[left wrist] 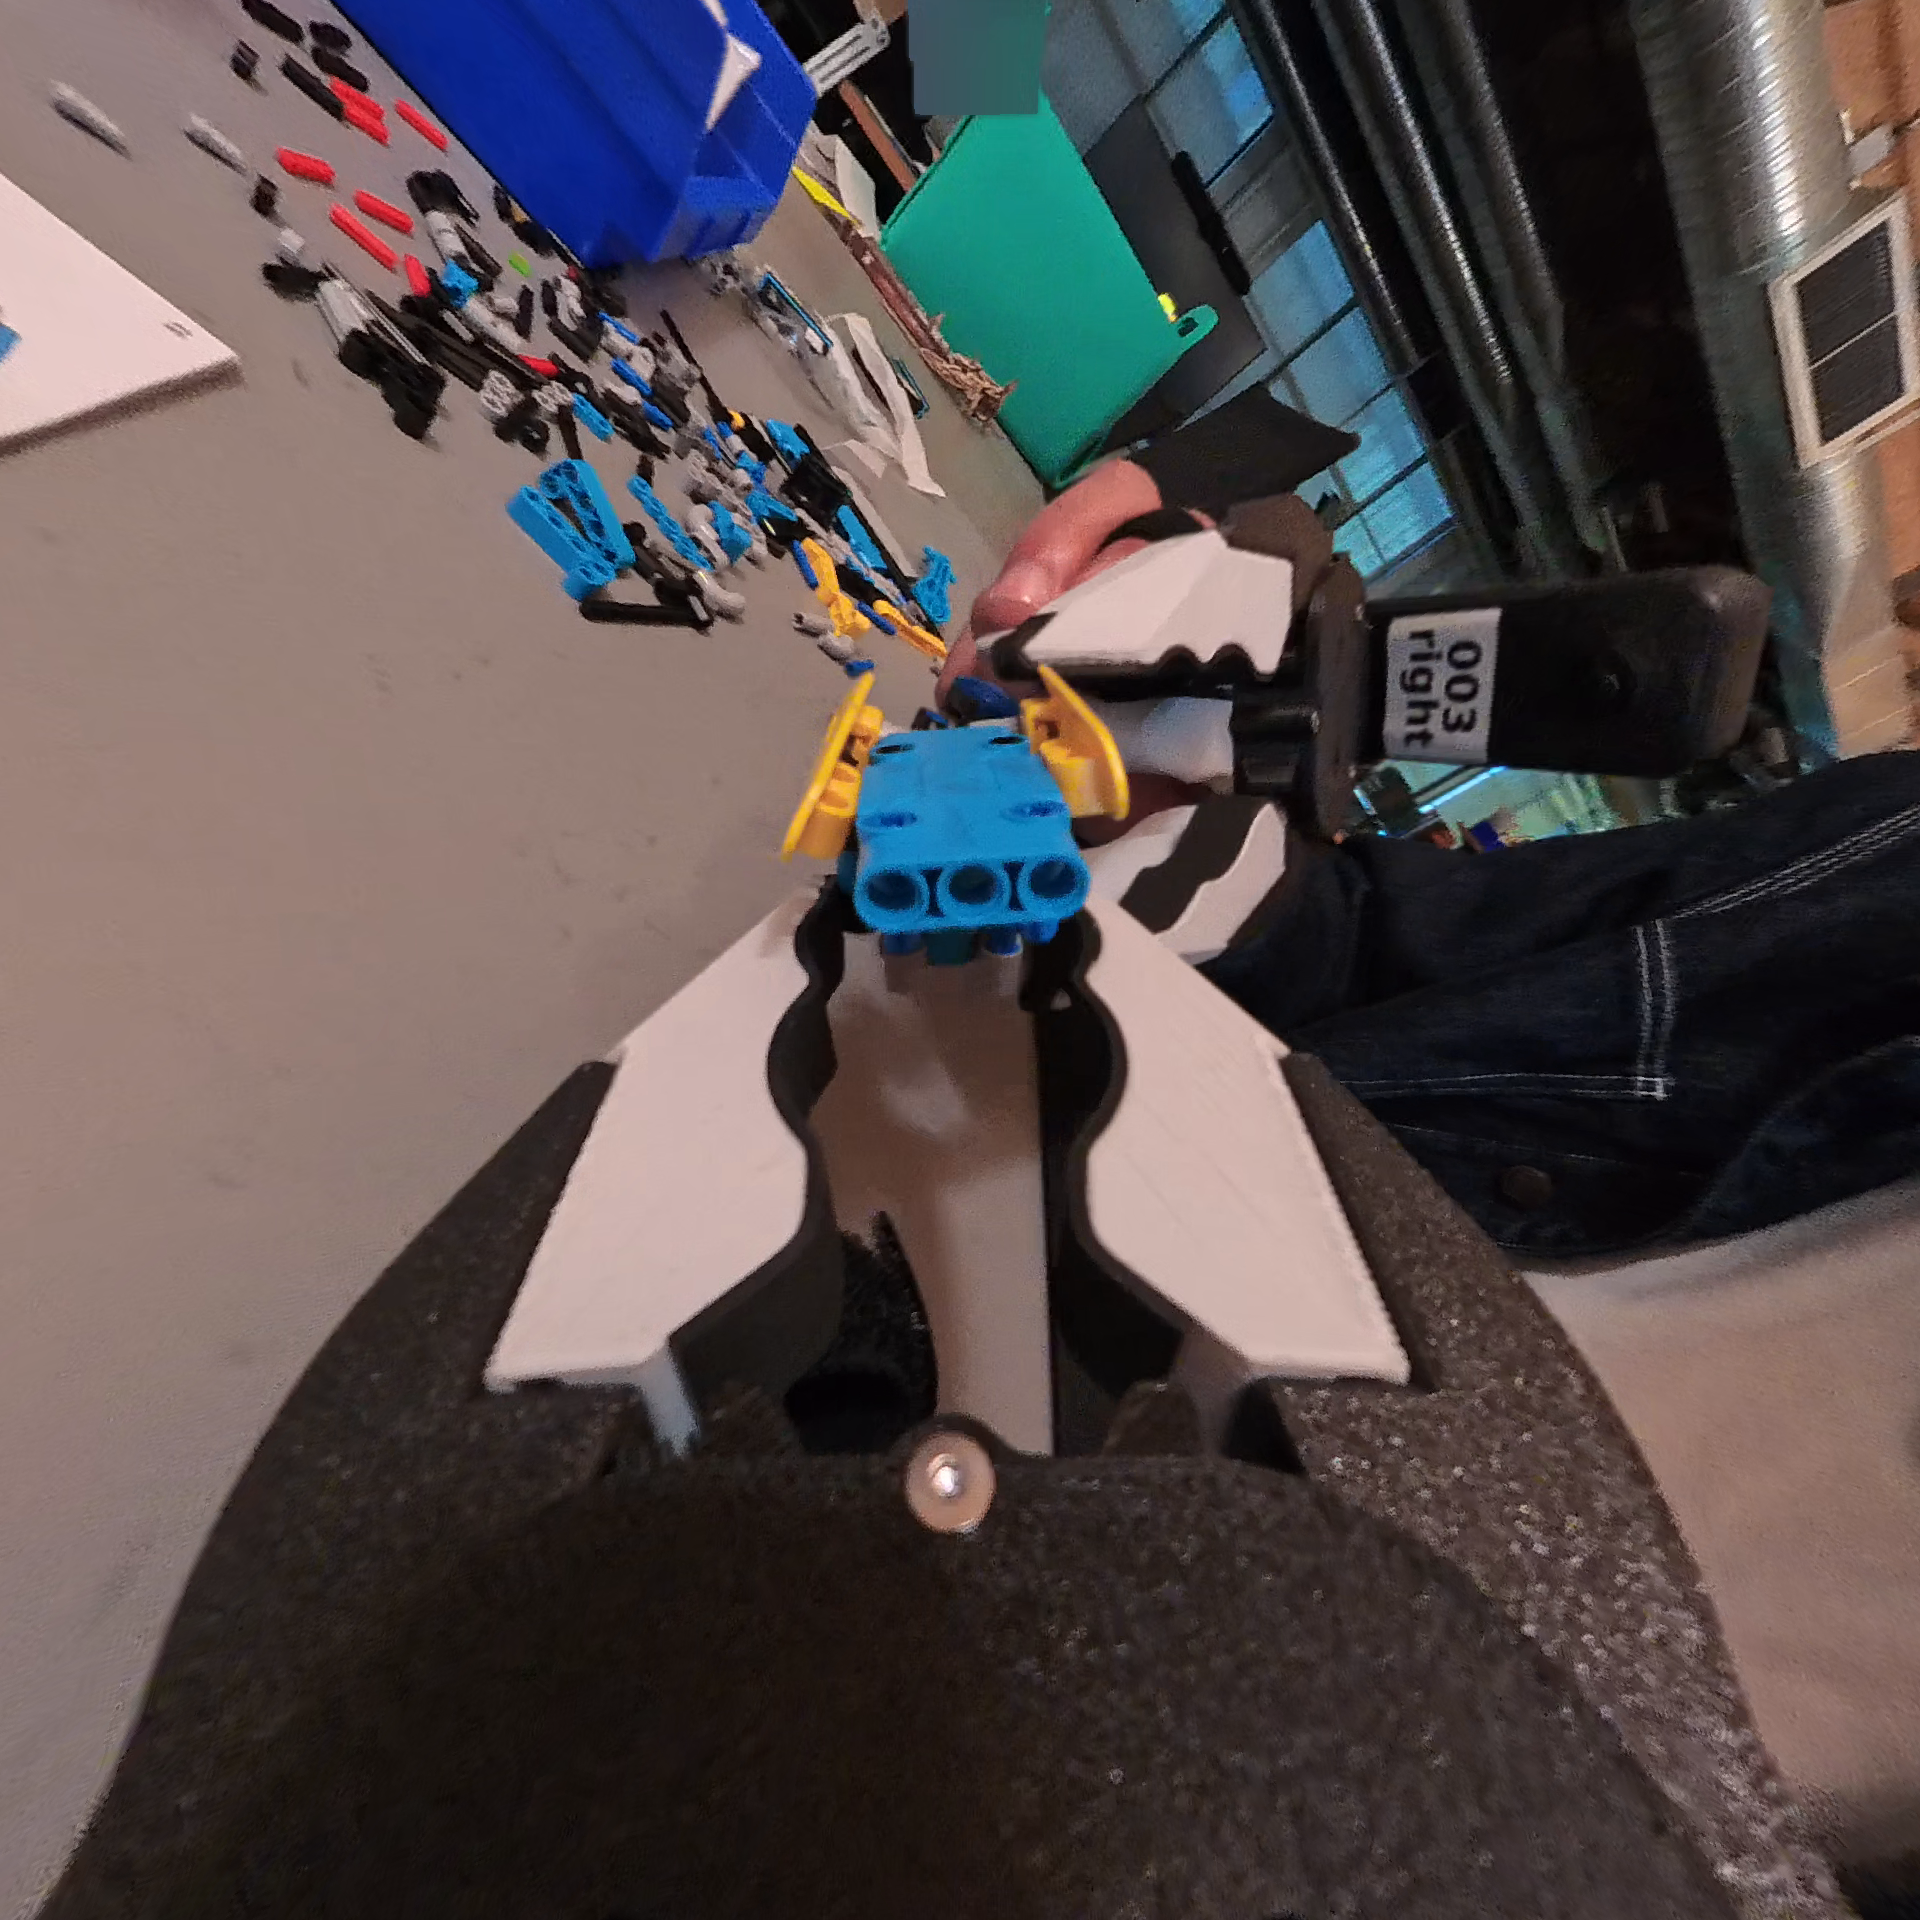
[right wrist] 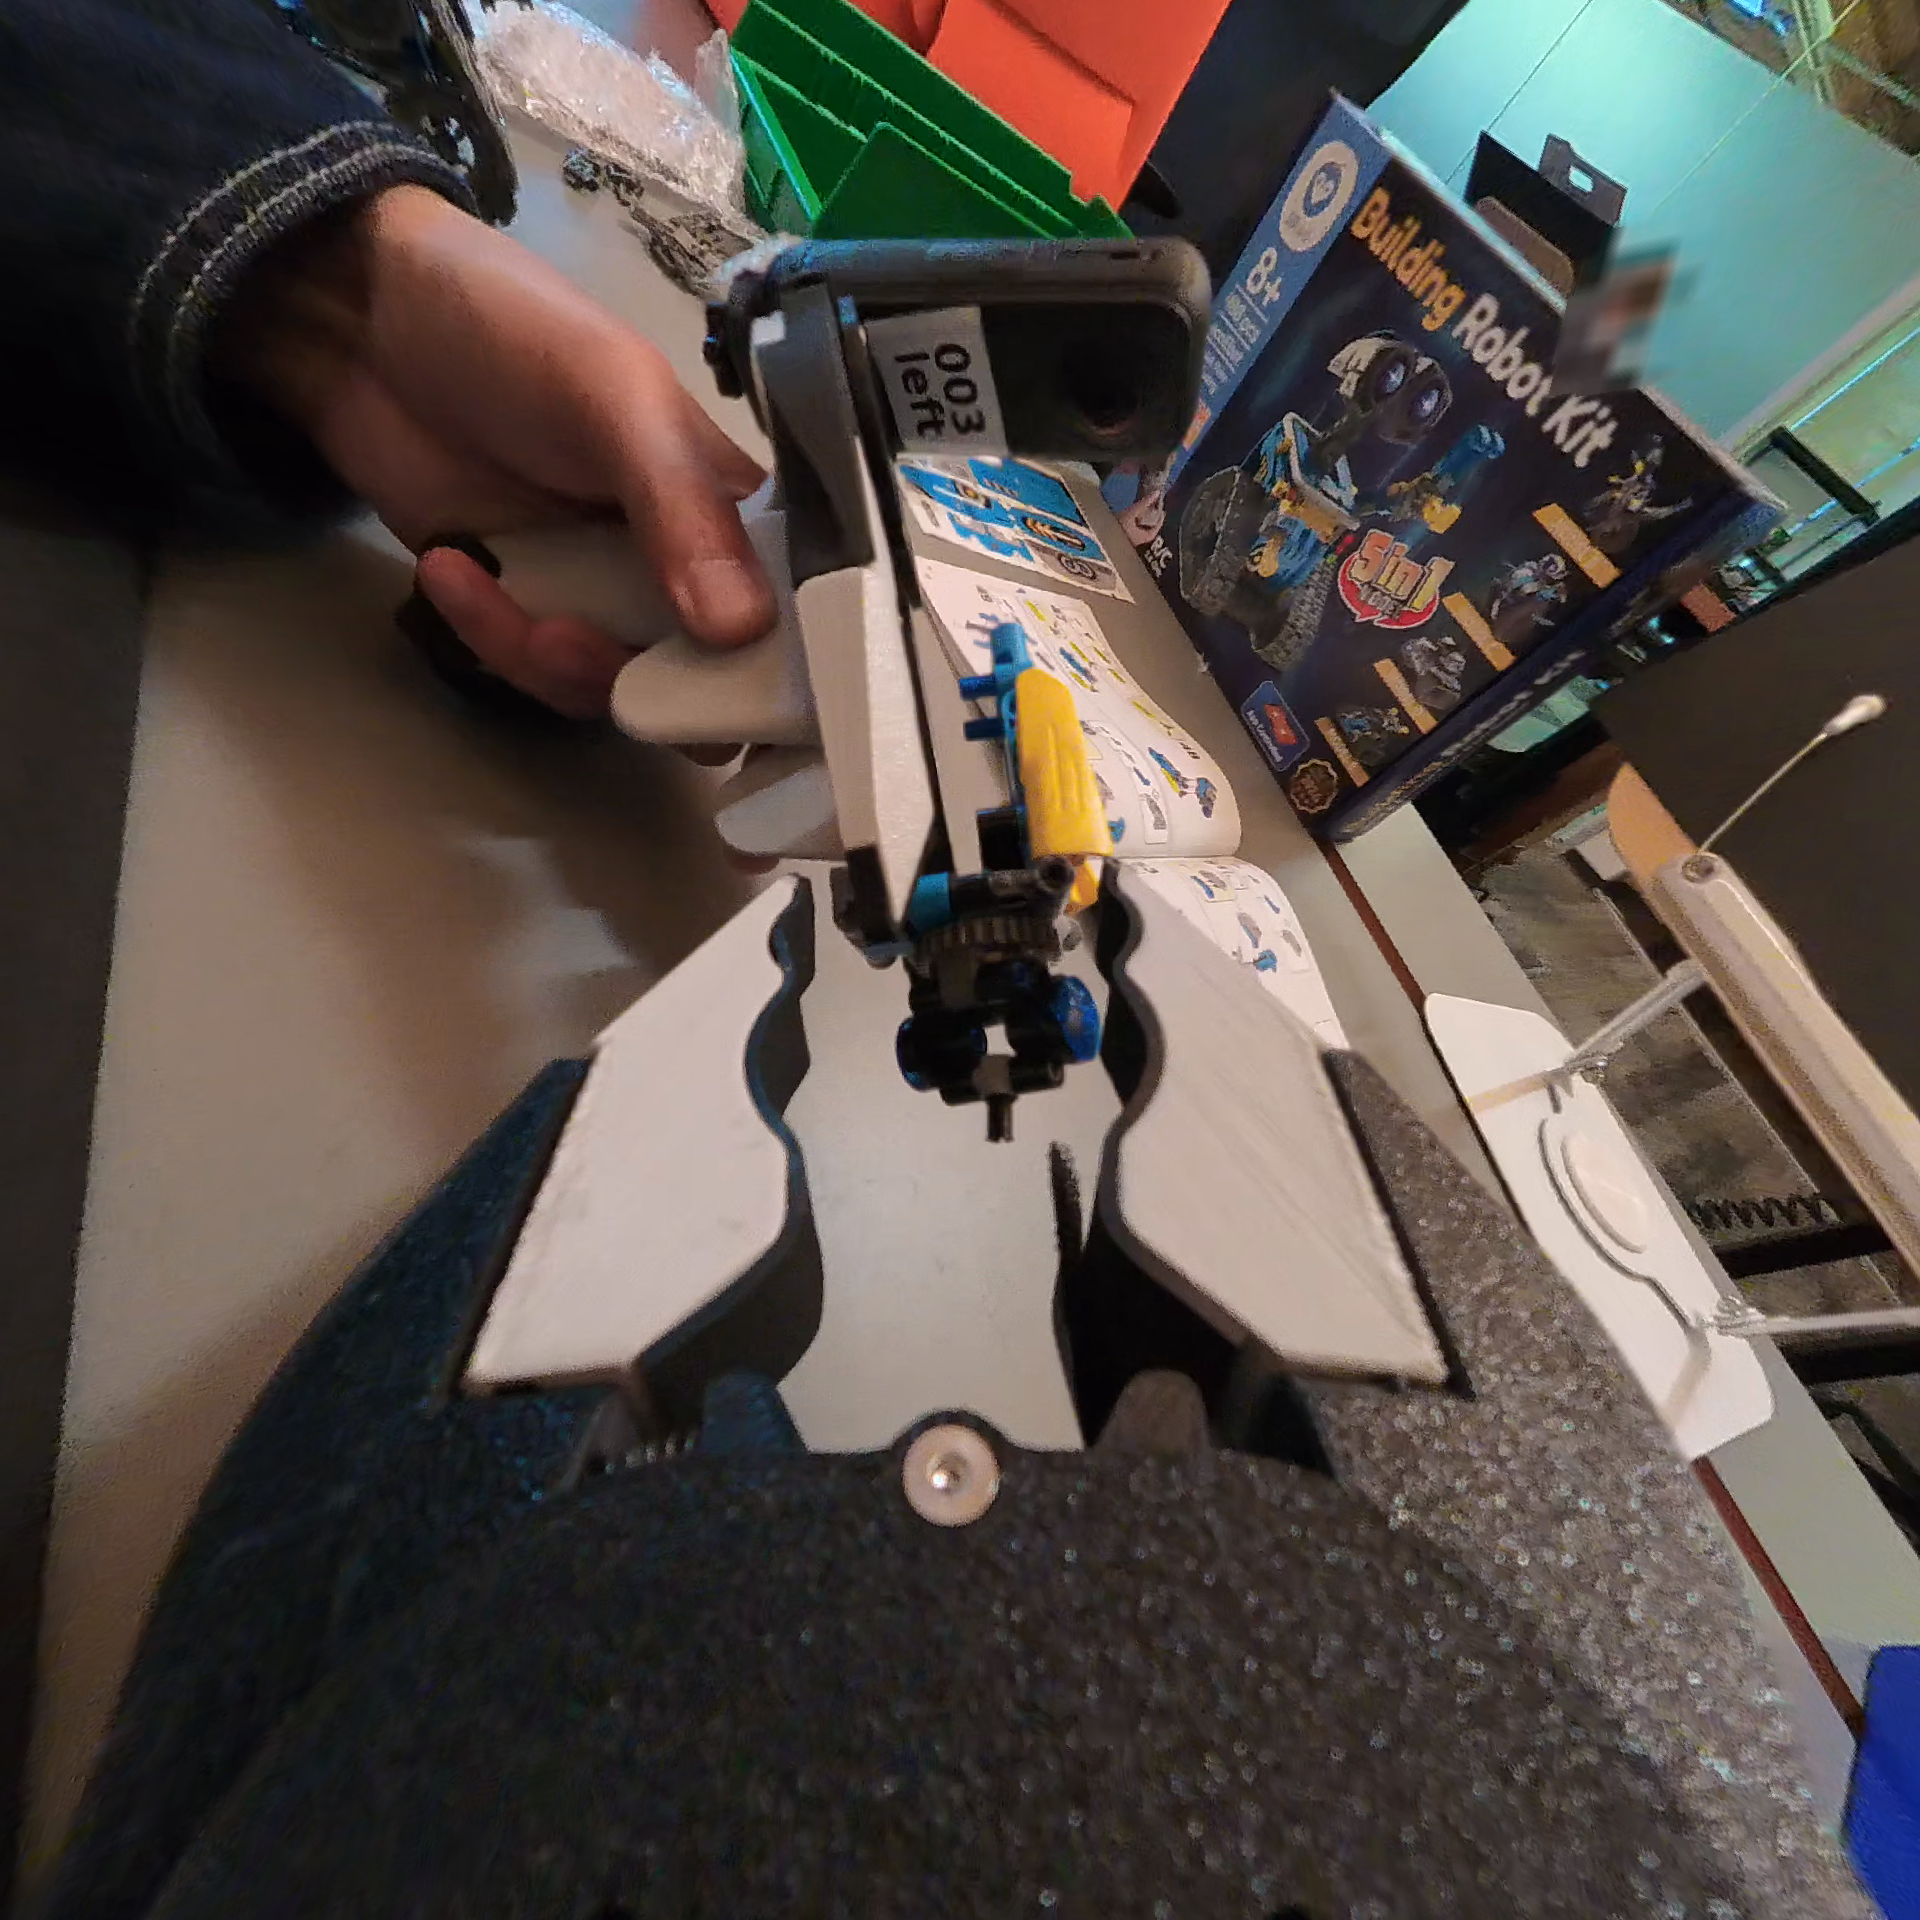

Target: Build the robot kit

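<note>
My left gripper (left wrist: 951, 914) is shut on the blue block end of a small building-block assembly (left wrist: 966, 821) with yellow side panels, held above the grey table (left wrist: 260, 831). My right gripper (right wrist: 956, 904) is closed around the assembly's other end (right wrist: 987, 997), a black gear part with dark blue wheels. Its right fingertip touches the yellow panel (right wrist: 1049, 769). Its left fingertip sits against the left gripper's fingers (right wrist: 873, 707). In the left wrist view the right gripper's fingers (left wrist: 1143, 613) come in from the right, held by a hand (left wrist: 1070, 530).
Many loose black, blue, red and yellow parts (left wrist: 582, 416) lie on the table beyond the assembly, with a blue bin (left wrist: 582, 114) and a green bin (left wrist: 1029, 281) behind. An open instruction booklet (right wrist: 1122, 707) and the kit box (right wrist: 1434, 520) lie ahead of the right gripper. The grippers are tip to tip, or close to it.
</note>
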### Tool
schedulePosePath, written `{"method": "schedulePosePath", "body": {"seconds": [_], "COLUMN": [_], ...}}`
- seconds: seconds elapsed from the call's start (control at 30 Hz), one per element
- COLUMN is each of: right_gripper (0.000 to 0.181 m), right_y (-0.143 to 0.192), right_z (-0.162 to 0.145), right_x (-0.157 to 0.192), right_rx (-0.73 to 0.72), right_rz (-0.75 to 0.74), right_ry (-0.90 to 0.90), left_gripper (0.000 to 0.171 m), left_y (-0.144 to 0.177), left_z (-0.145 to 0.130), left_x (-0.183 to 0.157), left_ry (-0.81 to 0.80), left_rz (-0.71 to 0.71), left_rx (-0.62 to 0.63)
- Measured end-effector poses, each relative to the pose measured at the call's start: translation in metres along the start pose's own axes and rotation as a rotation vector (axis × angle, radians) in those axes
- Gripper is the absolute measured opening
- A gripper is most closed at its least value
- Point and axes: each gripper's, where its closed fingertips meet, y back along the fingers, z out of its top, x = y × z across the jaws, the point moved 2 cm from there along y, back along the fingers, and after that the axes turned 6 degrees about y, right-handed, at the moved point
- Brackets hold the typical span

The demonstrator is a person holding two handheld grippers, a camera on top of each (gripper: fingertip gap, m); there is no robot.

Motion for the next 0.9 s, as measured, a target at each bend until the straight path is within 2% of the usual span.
{"method": "schedulePosePath", "body": {"seconds": [0.07,0.13,0.7,0.9], "right_gripper": [0.052,0.04,0.037,0.031], "right_y": [0.0001,0.0034,-0.0006,-0.0024], "right_z": [-0.0009,0.0032,-0.0032,0.0001], "right_x": [0.0,-0.0036,-0.0006,-0.0044], "right_rx": [0.004,-0.024,0.014,0.047], "right_rz": [0.004,-0.024,0.013,-0.086], "right_ry": [-0.005,0.005,-0.03,0.054], "left_gripper": [0.04,0.04,0.04,0.039], "left_y": [0.0005,0.0002,-0.0008,0.0001], "left_z": [-0.0006,-0.001,-0.005,-0.0002], "left_x": [0.0011,-0.0008,0.005,0.0076], "left_ry": [0.022,0.045,0.144,0.234], "left_rz": [-0.007,-0.033,-0.057,-0.087], "left_rx": [0.003,0.004,0.016,-0.023]}}
